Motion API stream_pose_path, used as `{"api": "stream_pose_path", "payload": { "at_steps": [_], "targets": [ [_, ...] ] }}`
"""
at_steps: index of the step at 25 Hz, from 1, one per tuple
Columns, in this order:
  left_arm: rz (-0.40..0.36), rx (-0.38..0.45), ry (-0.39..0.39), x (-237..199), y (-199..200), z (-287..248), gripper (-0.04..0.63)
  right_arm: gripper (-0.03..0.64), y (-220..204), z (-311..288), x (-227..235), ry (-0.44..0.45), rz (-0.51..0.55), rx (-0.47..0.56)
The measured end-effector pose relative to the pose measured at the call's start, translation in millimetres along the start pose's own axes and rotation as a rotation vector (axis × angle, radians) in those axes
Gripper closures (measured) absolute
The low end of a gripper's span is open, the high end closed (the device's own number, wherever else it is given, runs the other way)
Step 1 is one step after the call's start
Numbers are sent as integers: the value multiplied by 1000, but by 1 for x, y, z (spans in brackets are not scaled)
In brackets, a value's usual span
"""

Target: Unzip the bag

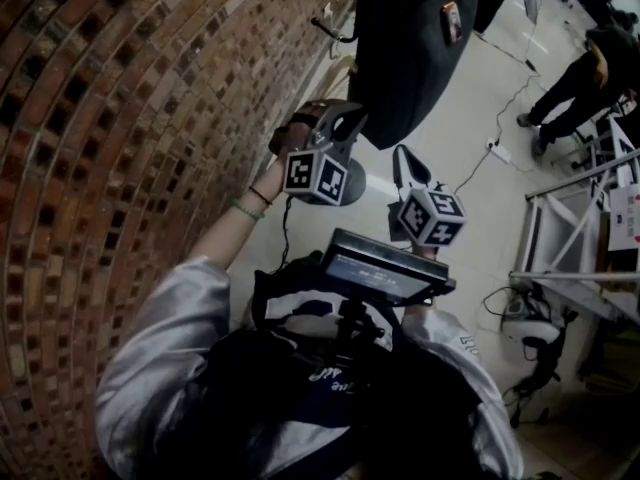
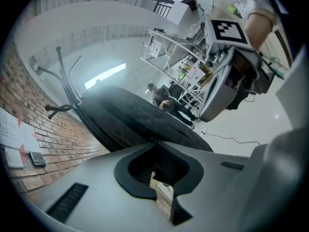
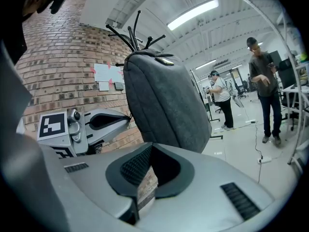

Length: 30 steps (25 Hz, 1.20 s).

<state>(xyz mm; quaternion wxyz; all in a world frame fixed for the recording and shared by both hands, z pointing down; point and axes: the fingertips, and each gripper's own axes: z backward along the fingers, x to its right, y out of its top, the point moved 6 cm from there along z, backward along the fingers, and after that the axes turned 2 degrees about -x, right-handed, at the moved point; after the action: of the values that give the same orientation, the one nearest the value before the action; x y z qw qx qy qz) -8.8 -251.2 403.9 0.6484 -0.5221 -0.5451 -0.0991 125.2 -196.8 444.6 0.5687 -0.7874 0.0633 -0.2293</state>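
A dark grey bag [image 1: 410, 48] hangs from a hook on the brick wall. It also fills the middle of the right gripper view [image 3: 164, 100]. My left gripper [image 1: 352, 118] is at the bag's lower left edge, and its tips meet the seam [image 3: 128, 118]. Its jaws are shut, and a small dark zipper pull [image 2: 152, 138] seems pinched between the tips, with the bag [image 2: 145, 117] right behind them. My right gripper [image 1: 402, 155] hangs a little below the bag, apart from it. Its jaws are shut with nothing between them.
The brick wall [image 1: 120, 118] curves along the left. Black rack hooks [image 3: 137, 35] stick out above the bag. People stand on the pale floor at the right [image 3: 263, 81], with a cable [image 1: 495, 138] and a metal frame [image 1: 570, 228] there.
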Motion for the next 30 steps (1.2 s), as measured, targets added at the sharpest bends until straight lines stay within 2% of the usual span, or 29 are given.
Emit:
{"api": "stream_pose_path", "payload": {
  "at_steps": [21,25,30],
  "targets": [
    [44,-17,-41,32,-15,-13,578,624,-3,-4,-3,13,-10,-7],
    [127,-16,-53,33,-15,-16,578,624,-2,-3,-2,9,-8,-6],
    [316,1,-50,30,-16,-14,577,624,-3,-4,-1,9,-10,-10]
  ]
}}
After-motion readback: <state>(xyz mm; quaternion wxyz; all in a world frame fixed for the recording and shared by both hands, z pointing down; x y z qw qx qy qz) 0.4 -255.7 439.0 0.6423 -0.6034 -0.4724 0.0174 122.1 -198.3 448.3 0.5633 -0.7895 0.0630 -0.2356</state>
